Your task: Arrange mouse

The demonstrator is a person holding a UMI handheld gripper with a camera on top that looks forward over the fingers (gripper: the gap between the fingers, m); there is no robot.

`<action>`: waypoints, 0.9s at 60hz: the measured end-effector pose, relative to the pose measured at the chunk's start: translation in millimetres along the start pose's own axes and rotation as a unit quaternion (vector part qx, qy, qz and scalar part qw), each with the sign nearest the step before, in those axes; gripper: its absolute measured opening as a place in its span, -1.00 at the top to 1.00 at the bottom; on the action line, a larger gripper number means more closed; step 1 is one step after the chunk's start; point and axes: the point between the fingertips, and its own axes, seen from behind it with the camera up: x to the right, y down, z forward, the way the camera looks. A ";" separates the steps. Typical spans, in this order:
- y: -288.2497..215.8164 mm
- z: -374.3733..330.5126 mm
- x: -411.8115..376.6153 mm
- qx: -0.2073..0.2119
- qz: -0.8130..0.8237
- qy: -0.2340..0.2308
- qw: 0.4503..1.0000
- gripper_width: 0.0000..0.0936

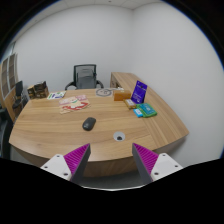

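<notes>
Black mouse [89,124] lies mid-tabletop [50,130], long axis toward the far edge; gripper [112,160] fingers apart, empty.

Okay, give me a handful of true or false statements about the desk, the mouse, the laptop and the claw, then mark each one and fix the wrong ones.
1. The claw is clamped on the mouse. False: its fingers are open and empty, and the mouse lies on the desk beyond them.
2. A laptop stands open on the desk. True.
3. The mouse sits on top of the laptop. False: it rests on bare wood, apart from the laptop.
4. An office chair stands at the far side of the desk. True.
5. A round cable grommet is set into the desk near the mouse. True.
</notes>
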 end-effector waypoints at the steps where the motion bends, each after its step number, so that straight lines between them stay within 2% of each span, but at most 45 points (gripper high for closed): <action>1: -0.3 0.4 0.2 0.001 0.000 0.001 1.000 -0.85; 19: 2.6 15.6 -14.4 -0.006 0.002 -0.011 1.000 -0.85; 54: 17.9 67.5 -124.3 -0.002 -0.038 -0.101 0.994 -0.85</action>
